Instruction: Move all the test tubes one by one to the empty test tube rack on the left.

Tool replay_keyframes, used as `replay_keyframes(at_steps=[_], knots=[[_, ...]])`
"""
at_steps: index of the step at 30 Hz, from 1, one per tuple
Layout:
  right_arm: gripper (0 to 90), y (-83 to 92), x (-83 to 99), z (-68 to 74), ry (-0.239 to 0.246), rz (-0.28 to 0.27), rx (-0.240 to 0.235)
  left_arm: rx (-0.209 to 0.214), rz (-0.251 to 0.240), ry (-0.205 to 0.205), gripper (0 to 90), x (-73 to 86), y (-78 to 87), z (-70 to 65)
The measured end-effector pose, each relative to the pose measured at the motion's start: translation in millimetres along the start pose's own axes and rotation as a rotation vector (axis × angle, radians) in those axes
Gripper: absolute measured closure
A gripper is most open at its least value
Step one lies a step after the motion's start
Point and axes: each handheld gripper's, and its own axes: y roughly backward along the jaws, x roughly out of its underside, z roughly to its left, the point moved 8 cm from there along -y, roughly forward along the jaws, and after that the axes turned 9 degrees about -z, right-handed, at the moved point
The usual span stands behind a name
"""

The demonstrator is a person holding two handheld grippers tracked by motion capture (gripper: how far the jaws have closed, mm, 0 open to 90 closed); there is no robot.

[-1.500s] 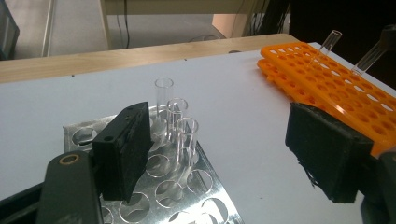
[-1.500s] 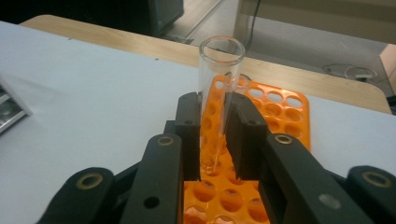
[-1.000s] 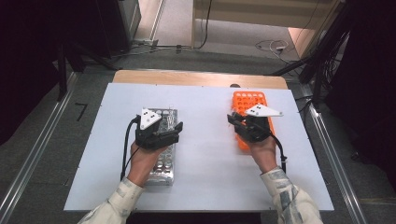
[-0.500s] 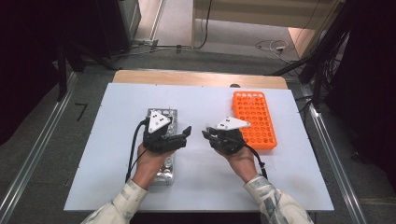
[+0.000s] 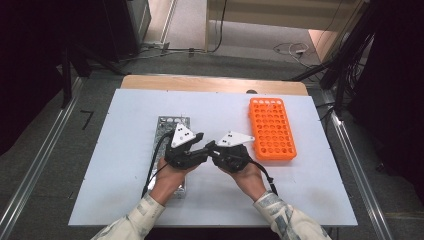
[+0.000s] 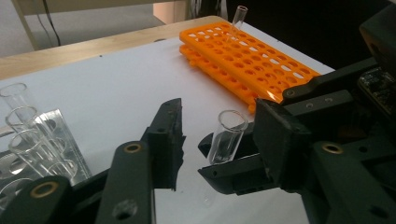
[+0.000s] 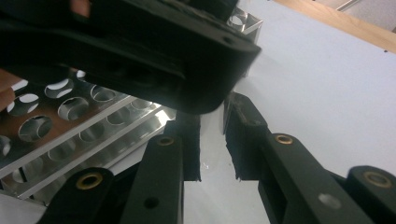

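A clear test tube [image 6: 226, 136] is pinched upright in my right gripper [image 7: 212, 119], whose jaws stand close together on it. My left gripper [image 6: 215, 119] faces it tip to tip. Its jaws have just been closing, with the tube between them and a gap showing at the left pad. In the high view, the left gripper [image 5: 201, 143] and right gripper [image 5: 212, 148] meet at mid-table, between the metal rack [image 5: 169, 123] and the orange rack [image 5: 272, 127].
Several clear tubes [image 6: 25, 135] stand in the metal rack [image 7: 70, 133] beside my left hand. One tube [image 6: 237, 21] stands in the far corner of the orange rack [image 6: 252, 63]. The white table [image 5: 125, 115] ends in a wooden strip [image 5: 210, 83] at the back.
My right gripper has come left and nearer from over the orange rack to mid-table. The left gripper has shifted right to meet it, and its jaws have narrowed around the tube.
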Motion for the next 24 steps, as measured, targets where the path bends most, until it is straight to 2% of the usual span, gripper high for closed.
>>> replay_keyframes(at_steps=[10,18,20,24], knots=[[73.4,1.2,-1.5,2.4,-0.012,-0.006,-0.003,0.014,0.005,-0.018,72.1,3.7,-2.6,-3.9],[72.1,1.4,-1.8,2.8,-0.013,-0.008,-0.008,0.002,0.001,-0.033,75.6,2.2,-2.0,-2.8],[62.5,1.9,-2.4,4.2,-0.012,-0.01,-0.02,-0.01,-0.005,-0.042,75.6,-0.3,-0.8,-0.8],[47.0,3.5,-4.4,5.0,-0.012,-0.014,-0.037,-0.031,-0.035,-0.022,75.6,-10.0,5.4,8.5]])
